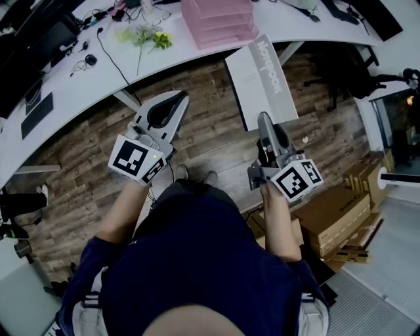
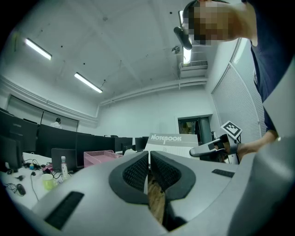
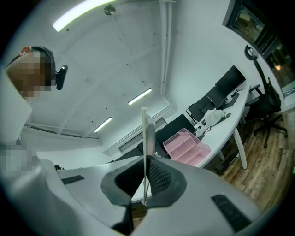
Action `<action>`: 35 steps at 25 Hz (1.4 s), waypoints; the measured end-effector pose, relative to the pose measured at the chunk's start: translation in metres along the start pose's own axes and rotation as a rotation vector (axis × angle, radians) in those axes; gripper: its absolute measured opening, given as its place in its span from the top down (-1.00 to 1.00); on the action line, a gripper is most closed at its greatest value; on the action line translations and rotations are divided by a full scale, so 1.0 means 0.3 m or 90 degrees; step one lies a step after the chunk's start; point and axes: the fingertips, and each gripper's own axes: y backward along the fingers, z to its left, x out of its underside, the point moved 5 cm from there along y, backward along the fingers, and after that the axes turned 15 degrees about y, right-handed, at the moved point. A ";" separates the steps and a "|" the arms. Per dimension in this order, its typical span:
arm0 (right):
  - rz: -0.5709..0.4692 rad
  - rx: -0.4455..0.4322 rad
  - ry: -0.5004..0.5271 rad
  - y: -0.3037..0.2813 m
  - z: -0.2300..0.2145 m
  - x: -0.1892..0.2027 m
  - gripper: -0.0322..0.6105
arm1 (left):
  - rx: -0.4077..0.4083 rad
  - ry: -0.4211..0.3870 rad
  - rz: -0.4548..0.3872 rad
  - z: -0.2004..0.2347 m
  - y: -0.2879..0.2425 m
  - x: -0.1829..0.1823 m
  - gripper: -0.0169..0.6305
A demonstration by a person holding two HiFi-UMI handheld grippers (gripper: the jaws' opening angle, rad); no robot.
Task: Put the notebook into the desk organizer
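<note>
I hold a grey notebook (image 1: 262,79) upright in the air over the wooden floor, with my right gripper (image 1: 264,122) shut on its lower edge. In the right gripper view the notebook (image 3: 145,138) shows edge-on as a thin sheet between the pads. The pink tiered desk organizer (image 1: 220,20) stands on the white desk beyond it, and shows too in the right gripper view (image 3: 186,147). My left gripper (image 1: 178,98) is to the left of the notebook, shut with nothing in it. From the left gripper view I see the notebook's cover (image 2: 173,140) and the organizer (image 2: 99,157).
The curved white desk (image 1: 65,85) carries cables, a green bunch (image 1: 147,38) and dark monitors at the left. Cardboard boxes (image 1: 335,216) lie on the floor at the right. A black chair (image 1: 348,72) stands under the desk's right end.
</note>
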 end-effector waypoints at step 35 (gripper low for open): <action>-0.001 -0.019 0.014 -0.010 -0.209 -0.053 0.86 | -0.013 -0.016 -0.023 -0.023 -0.195 0.012 0.83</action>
